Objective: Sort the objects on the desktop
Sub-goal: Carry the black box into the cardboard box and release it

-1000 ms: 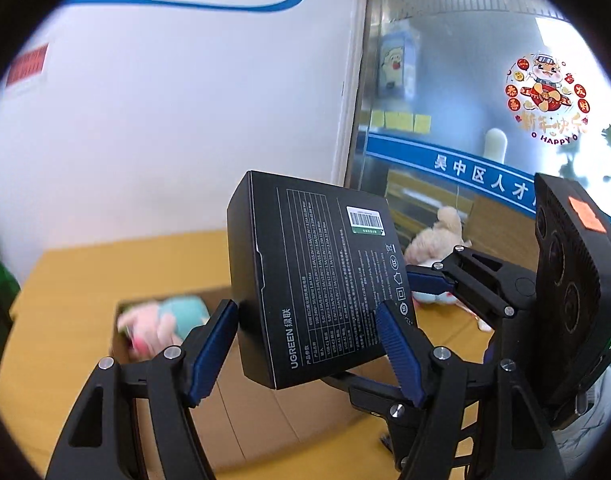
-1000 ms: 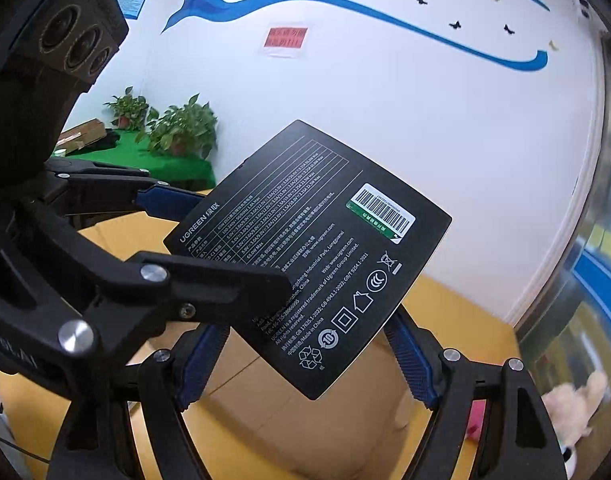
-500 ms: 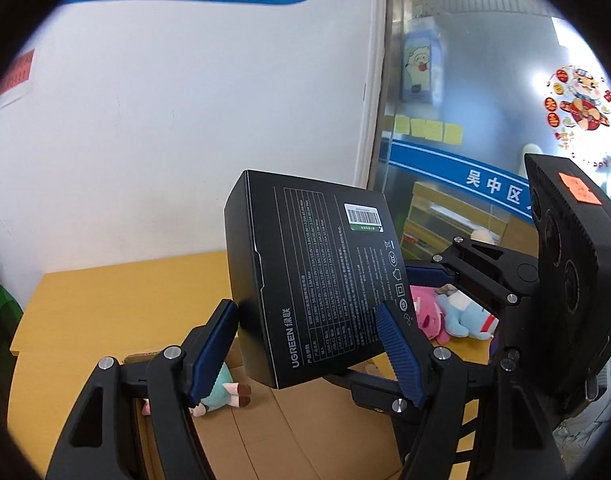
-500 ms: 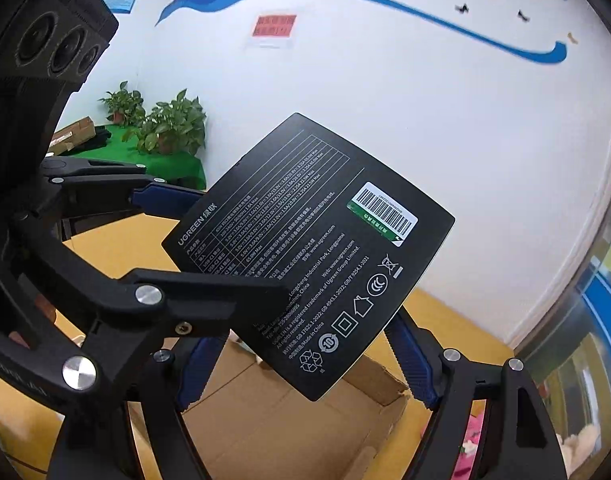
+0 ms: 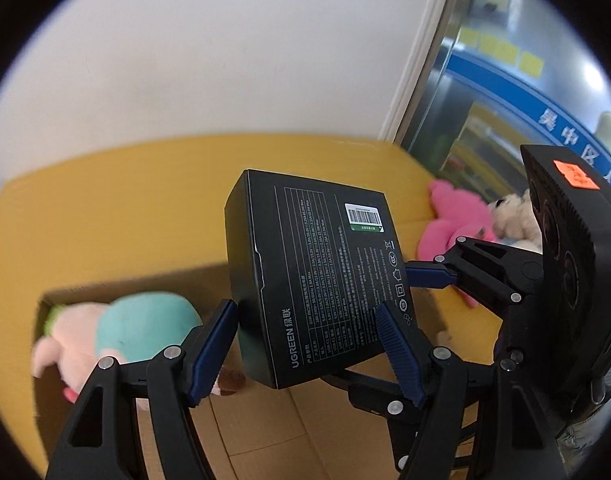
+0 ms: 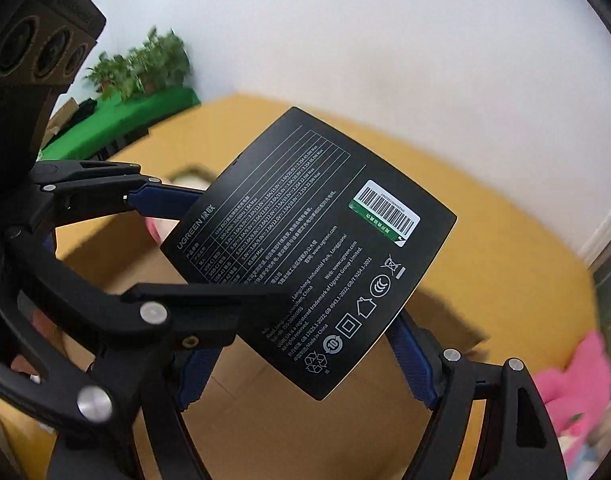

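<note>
Black box [image 5: 317, 280] clamped by both sets of jaws, left gripper [image 5: 305, 352] and right gripper [image 6: 305, 368] on opposite sides; box hangs tilted directly above open cardboard carton [image 5: 265, 432] on tabletop [image 5: 105, 208]; next move: straight down.

Black box [image 5: 313, 280] between the blue-padded fingers [image 5: 213, 344], carrying white print and a white barcode label edged in green. Black frame on the left gripper [image 5: 305, 344], and on the right gripper [image 6: 305, 360] too. Showing below the fingers: brown cardboard box [image 5: 265, 432] on a yellow table [image 5: 125, 208]. Lying left of the fingers: pink and teal plush [image 5: 117, 332]. Sitting right of them: bright pink plush [image 5: 453, 220], cream plush [image 5: 513, 216] beside it. Orange sticker [image 5: 575, 174] on the black housing.
</note>
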`<action>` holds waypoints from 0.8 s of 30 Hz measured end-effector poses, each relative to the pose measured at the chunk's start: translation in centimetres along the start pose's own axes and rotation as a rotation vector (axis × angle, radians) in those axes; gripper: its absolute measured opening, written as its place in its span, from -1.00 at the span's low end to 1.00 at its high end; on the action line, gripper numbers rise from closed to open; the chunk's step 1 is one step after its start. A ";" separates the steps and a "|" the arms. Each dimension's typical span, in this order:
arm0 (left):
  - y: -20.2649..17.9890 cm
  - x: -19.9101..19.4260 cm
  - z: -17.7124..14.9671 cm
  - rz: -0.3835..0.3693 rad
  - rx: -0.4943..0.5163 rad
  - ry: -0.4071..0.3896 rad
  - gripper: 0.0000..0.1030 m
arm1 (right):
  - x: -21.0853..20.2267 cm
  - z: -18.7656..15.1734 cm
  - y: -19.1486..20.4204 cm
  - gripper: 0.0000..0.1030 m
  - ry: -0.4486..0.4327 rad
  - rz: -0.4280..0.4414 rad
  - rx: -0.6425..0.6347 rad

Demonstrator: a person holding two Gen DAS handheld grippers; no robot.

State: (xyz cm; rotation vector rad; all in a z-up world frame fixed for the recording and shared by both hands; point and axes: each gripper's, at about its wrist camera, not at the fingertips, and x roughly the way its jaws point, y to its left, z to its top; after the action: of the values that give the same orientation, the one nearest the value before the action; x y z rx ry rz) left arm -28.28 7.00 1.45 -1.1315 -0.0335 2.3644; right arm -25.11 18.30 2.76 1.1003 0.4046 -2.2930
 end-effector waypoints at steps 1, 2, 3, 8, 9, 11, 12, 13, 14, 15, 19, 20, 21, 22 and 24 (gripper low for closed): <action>0.2 0.8 -0.2 -0.006 -0.011 0.016 0.38 | 1.6 -0.5 -0.6 0.51 0.032 0.015 0.011; 0.5 1.9 -0.5 -0.014 -0.027 0.039 0.38 | 2.5 -0.8 -1.1 0.51 0.052 0.025 0.018; 0.7 2.8 -0.8 -0.019 -0.036 0.059 0.38 | 3.5 -1.1 -1.6 0.51 0.074 0.040 0.030; 0.3 6.3 -1.7 0.006 -0.034 0.146 0.33 | 7.9 -3.1 -3.7 0.51 0.203 0.090 0.102; 0.4 7.0 -1.9 0.007 -0.042 0.171 0.27 | 8.8 -3.5 -4.0 0.51 0.230 0.083 0.115; 0.6 8.0 -2.2 0.010 -0.060 0.211 0.18 | 9.8 -4.2 -4.4 0.51 0.275 0.092 0.157; 0.6 8.4 -2.5 0.013 -0.064 0.230 0.13 | 10.3 -4.7 -4.6 0.51 0.291 0.096 0.175; 0.7 8.5 -2.7 0.012 -0.072 0.239 0.12 | 11.0 -4.9 -4.9 0.51 0.301 0.094 0.187; 0.9 8.9 -2.7 0.013 -0.079 0.244 0.12 | 11.3 -5.1 -5.0 0.51 0.303 0.098 0.193; 0.9 8.8 -2.8 0.015 -0.082 0.241 0.12 | 11.4 -5.2 -5.1 0.52 0.305 0.099 0.199; 1.1 8.4 -3.2 0.029 -0.083 0.251 0.10 | 11.4 -5.1 -4.5 0.53 0.306 0.073 0.195; 1.3 8.2 -3.3 0.032 -0.085 0.255 0.10 | 11.4 -5.1 -4.4 0.53 0.304 0.068 0.197; 1.3 7.9 -3.4 0.032 -0.086 0.251 0.10 | 11.3 -5.0 -4.3 0.53 0.300 0.067 0.202; 1.3 7.3 -3.5 0.035 -0.090 0.241 0.10 | 10.9 -4.8 -4.2 0.54 0.294 0.068 0.211; 1.2 5.9 -3.0 0.050 -0.098 0.212 0.10 | 9.8 -5.2 -3.8 0.55 0.286 0.050 0.220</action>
State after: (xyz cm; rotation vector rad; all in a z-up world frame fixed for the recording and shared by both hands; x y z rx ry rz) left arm -29.70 8.05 -5.01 -1.4399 -0.0475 2.2944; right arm -29.16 20.40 -8.01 1.5388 0.2323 -2.1797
